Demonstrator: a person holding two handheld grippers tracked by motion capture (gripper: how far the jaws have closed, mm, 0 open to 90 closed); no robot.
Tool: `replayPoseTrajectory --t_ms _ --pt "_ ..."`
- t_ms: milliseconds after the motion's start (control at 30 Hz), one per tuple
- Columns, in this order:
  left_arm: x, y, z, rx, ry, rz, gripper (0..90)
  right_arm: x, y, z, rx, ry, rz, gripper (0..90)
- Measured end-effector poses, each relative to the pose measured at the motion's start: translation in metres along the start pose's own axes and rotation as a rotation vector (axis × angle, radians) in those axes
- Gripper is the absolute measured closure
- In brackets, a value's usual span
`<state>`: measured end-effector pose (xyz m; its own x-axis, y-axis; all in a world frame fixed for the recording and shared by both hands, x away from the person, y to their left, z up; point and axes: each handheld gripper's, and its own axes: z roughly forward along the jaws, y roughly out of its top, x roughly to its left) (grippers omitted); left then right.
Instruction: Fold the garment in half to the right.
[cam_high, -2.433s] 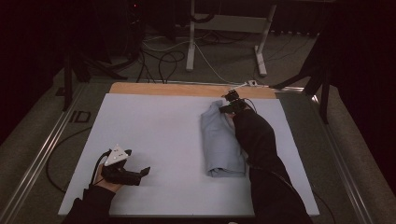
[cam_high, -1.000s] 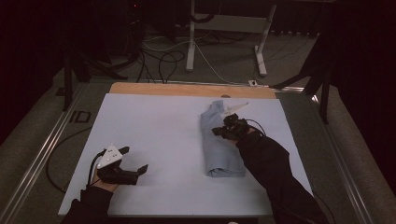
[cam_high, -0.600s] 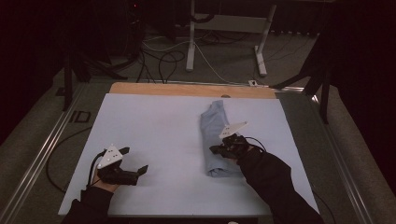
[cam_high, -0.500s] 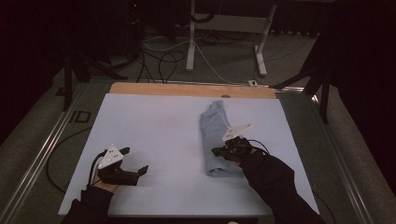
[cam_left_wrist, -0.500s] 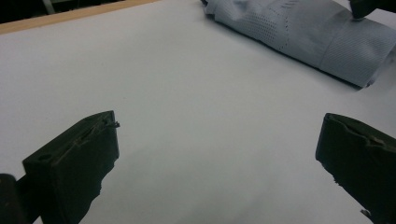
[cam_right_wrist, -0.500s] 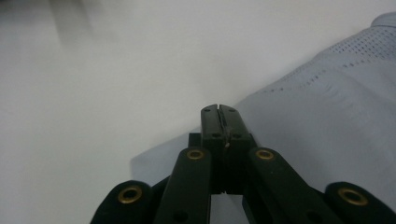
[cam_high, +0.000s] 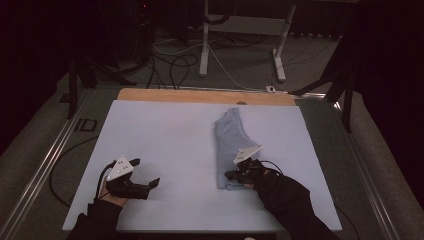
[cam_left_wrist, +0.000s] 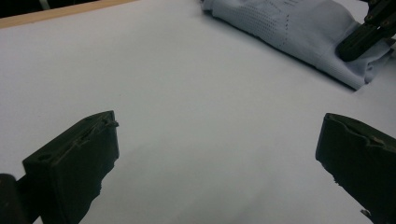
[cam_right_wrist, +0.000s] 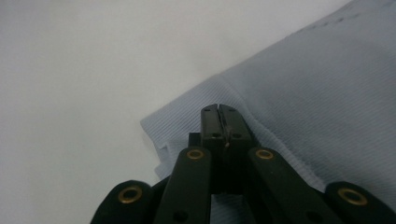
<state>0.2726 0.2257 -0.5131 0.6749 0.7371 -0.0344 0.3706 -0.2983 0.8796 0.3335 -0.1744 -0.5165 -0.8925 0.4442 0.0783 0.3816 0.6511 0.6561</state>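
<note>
- Our right gripper (cam_high: 231, 176) sits at the near end of the folded pale-blue cloth (cam_high: 233, 137), its jaws pressed together; in the right gripper view (cam_right_wrist: 219, 110) the tips rest on the ribbed fabric just behind the cloth's near corner. Whether any fabric is caught between them, we cannot tell.
- Our left gripper (cam_high: 147, 184) rests low over the white table mat (cam_high: 165, 135) at the near left, well apart from the cloth, with its jaws spread wide; in the left gripper view (cam_left_wrist: 217, 154) bare mat lies between the two black jaws.
- We see the cloth lying on the right half of the mat as a long narrow fold that runs from near the far edge toward us. Its far end bends slightly to the right, and its near end shows stacked layers at the corner in the right gripper view (cam_right_wrist: 299, 107).
- From the left gripper view the cloth (cam_left_wrist: 299, 32) lies at the upper right, and the other gripper's dark tip (cam_left_wrist: 362, 39) touches its near end.
- Each of our gripper-holding arms is covered by a dark sleeve (cam_high: 290, 200); a grey three-cornered plate tops each gripper.
- Beyond the mat we see a strip of wooden tabletop (cam_high: 200, 96), then a floor with cables (cam_high: 175, 60) and white stand legs (cam_high: 205, 45).
</note>
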Motion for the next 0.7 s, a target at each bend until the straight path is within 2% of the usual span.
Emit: replayPoseTrajectory --t_ms 300,433,633,700 --pt "0.000 0.000 -0.001 -0.003 0.001 -0.004 0.4 0.007 -0.006 0.000 -0.011 0.033 0.018 90.0" --pt "0.000 0.000 0.000 -0.005 0.000 -0.009 0.4 0.010 -0.007 -0.001 -0.002 0.038 -0.007 90.0" --pt "0.001 0.000 -0.001 -0.004 -0.001 -0.008 0.3 0.015 -0.007 -0.003 0.013 0.042 -0.013 90.0" --pt "0.001 0.000 0.000 -0.001 -0.002 -0.009 0.3 0.017 -0.008 -0.002 0.035 0.079 -0.031 90.0"
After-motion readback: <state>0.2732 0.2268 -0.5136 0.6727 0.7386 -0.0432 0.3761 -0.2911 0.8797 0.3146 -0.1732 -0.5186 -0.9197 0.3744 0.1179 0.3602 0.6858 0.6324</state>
